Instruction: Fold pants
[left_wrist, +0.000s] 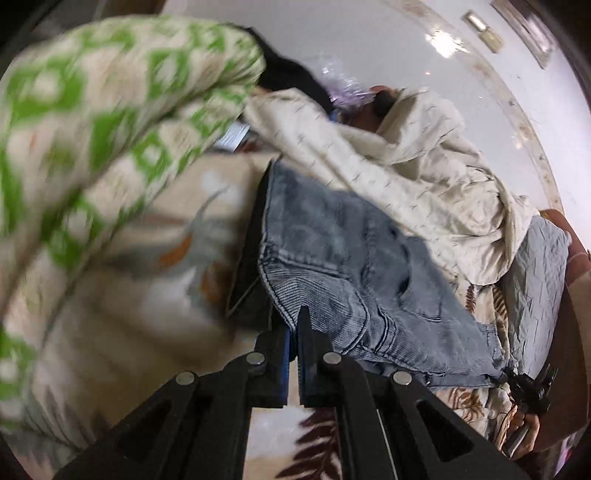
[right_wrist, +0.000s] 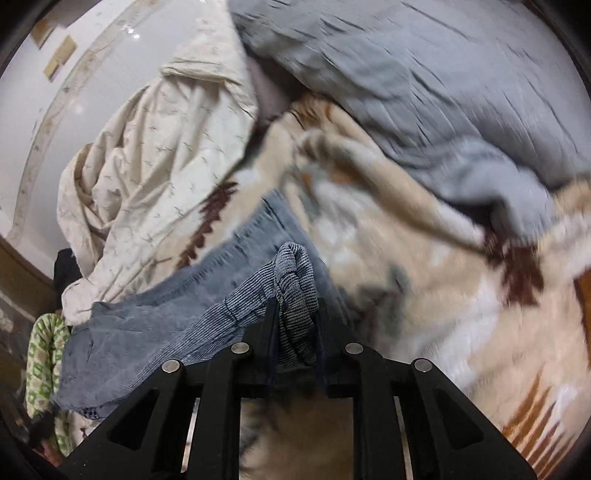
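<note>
Currently: blue jeans (left_wrist: 343, 258) on a leaf-print blanket (right_wrist: 424, 295), cream sheet (left_wrist: 424, 177) at one o'clock. Left gripper (left_wrist: 293, 332) clamped narrow on a seam edge; right gripper (right_wrist: 297, 314) pinching bunched denim. Step: carrying the fold over (mid-carry, judging by blur). Next: lay edges aligned.

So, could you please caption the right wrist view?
Right claw pinching bunched faded blue denim pants above a cream patterned blanket.
</note>
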